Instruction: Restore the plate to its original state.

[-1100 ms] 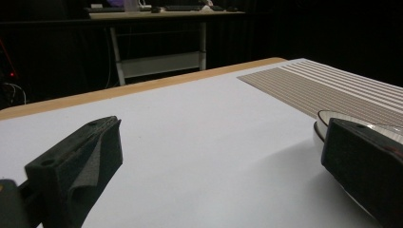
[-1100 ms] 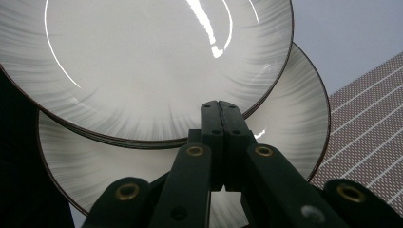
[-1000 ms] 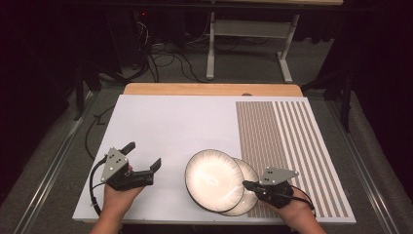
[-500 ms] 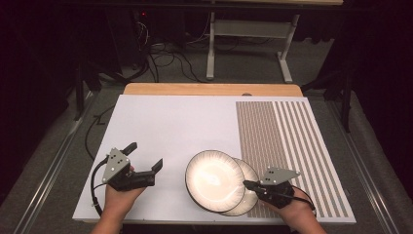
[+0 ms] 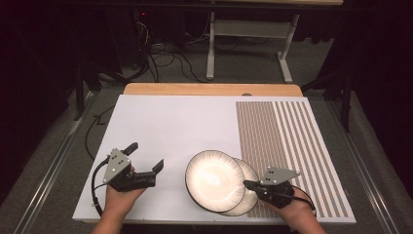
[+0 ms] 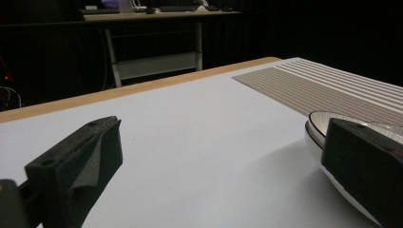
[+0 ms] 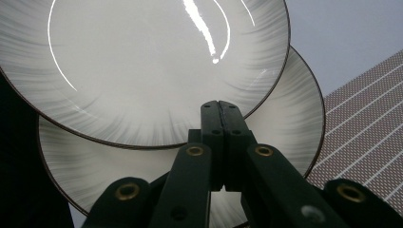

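Nothing had shifted since the frame a second before: both of my hands sat where they had been, and the two plates lay in the same overlap. My left gripper [image 5: 146, 163] rested low over the white board [image 5: 175, 126] near its front edge, jaws spread wide with only bare board between them; in the left gripper view the rim of the upper plate [image 6: 319, 124] showed just behind one jaw. My right gripper [image 5: 247, 185] lay at the front right, its jaws pressed flat together with nothing pinched between them, tips pointing at the plates' edge. In the right gripper view the closed tips [image 7: 221, 107] stood over the lower plate [image 7: 285, 123], just below the rim of the upper one; whether they touched the china I could not tell.

The upper plate [image 5: 214, 179] was white with grey streaks toward a dark rim, and it lay partly over the lower plate [image 5: 249, 200], which stuck out to the right and front, onto the edge of the brown striped patch [image 5: 287, 146] that covered the board's right part. A wooden table edge [image 5: 209, 89] showed beyond the board. Behind that the room was dark, with grey carpet, loose cables [image 5: 160, 58] on the floor and a white table frame [image 5: 248, 36].
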{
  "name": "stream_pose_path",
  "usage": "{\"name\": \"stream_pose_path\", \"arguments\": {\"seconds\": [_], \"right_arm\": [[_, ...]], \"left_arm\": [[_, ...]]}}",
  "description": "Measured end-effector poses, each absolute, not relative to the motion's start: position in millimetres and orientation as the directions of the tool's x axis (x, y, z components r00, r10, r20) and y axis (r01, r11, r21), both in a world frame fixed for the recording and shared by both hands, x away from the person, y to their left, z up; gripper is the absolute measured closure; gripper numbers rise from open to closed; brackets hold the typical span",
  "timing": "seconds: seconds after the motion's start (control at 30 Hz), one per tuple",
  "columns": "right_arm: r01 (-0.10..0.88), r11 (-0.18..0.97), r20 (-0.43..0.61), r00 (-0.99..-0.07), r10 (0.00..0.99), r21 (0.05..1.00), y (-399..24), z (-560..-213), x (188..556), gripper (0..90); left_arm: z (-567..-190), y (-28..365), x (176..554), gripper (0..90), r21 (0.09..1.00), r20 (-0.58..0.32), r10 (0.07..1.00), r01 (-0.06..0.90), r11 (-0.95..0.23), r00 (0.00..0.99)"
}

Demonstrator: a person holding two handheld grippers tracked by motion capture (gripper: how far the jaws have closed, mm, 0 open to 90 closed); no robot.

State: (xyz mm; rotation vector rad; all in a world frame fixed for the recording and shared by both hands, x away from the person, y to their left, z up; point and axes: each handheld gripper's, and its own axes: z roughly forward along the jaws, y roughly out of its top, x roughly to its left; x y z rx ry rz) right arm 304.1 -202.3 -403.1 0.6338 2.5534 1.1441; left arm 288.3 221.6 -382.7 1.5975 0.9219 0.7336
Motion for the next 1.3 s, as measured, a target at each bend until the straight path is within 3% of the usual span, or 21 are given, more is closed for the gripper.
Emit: {"name": "stream_pose_path", "arguments": {"seconds": [1.3], "right_arm": [[0.29,0.593,-0.06,-0.864,0.499,0.752,-204.4,-404.9,305.0,90.0]], "left_arm": [[-381.9,221.1,287.4,1.1,0.978,-0.002,0.857,0.18,-0.106,0.515]]}}
